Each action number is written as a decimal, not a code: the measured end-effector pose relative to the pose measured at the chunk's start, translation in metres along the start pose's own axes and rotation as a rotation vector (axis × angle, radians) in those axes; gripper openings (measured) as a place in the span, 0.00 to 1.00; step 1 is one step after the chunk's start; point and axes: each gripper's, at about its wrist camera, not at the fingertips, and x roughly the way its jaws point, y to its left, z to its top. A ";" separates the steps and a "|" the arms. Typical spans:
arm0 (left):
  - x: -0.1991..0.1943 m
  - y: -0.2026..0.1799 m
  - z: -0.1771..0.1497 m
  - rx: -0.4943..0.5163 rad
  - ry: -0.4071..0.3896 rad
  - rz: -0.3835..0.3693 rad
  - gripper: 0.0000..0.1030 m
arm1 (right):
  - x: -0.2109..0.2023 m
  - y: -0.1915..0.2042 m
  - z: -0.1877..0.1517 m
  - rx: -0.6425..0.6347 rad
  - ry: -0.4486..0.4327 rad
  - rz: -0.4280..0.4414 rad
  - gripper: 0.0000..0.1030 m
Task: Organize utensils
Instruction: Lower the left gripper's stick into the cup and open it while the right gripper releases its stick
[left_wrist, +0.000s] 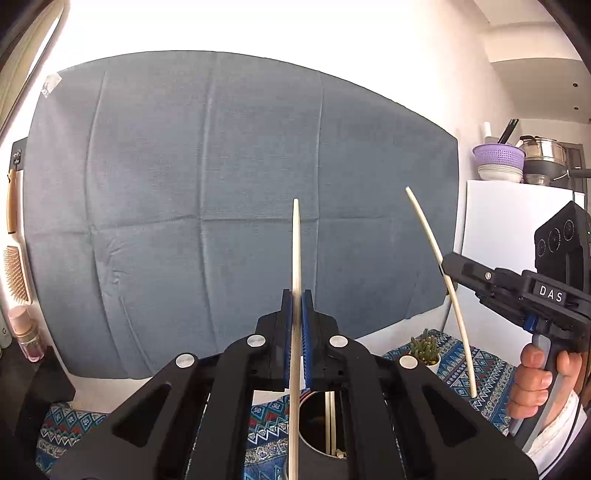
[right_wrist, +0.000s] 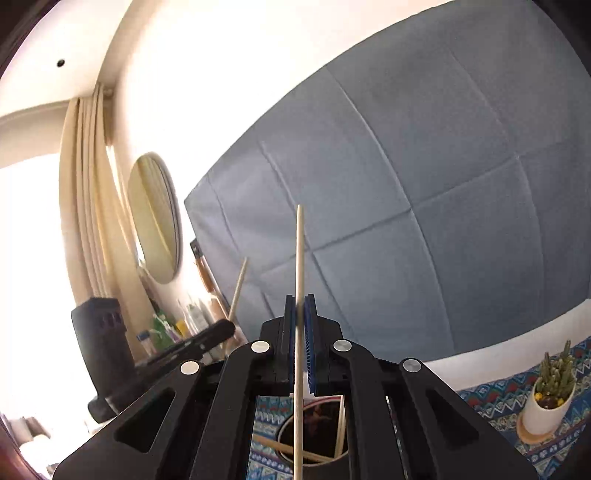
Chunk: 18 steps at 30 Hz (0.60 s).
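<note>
My left gripper (left_wrist: 297, 295) is shut on a pale wooden chopstick (left_wrist: 296, 251) that stands upright between its blue pads. Below it is a dark round holder (left_wrist: 318, 424) with several chopsticks inside. My right gripper (right_wrist: 300, 301) is shut on a second pale chopstick (right_wrist: 300, 258), also upright. It shows in the left wrist view (left_wrist: 448, 271), holding that chopstick (left_wrist: 424, 225) to the right. The holder (right_wrist: 314, 432) lies under the right gripper too. The left gripper (right_wrist: 225, 328) with its chopstick (right_wrist: 239, 284) shows at the left in the right wrist view.
A patterned blue cloth (left_wrist: 480, 369) covers the table. A small potted cactus (right_wrist: 550, 391) stands at the right. A blue padded board (left_wrist: 221, 184) stands behind. Bottles and a hairbrush (left_wrist: 14, 266) sit at the left; a white cabinet with bowls (left_wrist: 502, 166) at the right.
</note>
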 end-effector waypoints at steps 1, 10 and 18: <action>0.004 -0.001 -0.002 -0.004 -0.011 -0.001 0.05 | -0.001 -0.002 -0.003 0.011 -0.042 0.004 0.05; 0.026 0.005 -0.013 -0.077 -0.171 -0.068 0.05 | 0.021 -0.022 -0.017 0.076 -0.181 0.027 0.05; 0.028 0.009 -0.040 -0.158 -0.294 -0.134 0.05 | 0.046 -0.032 -0.049 0.030 -0.211 -0.051 0.05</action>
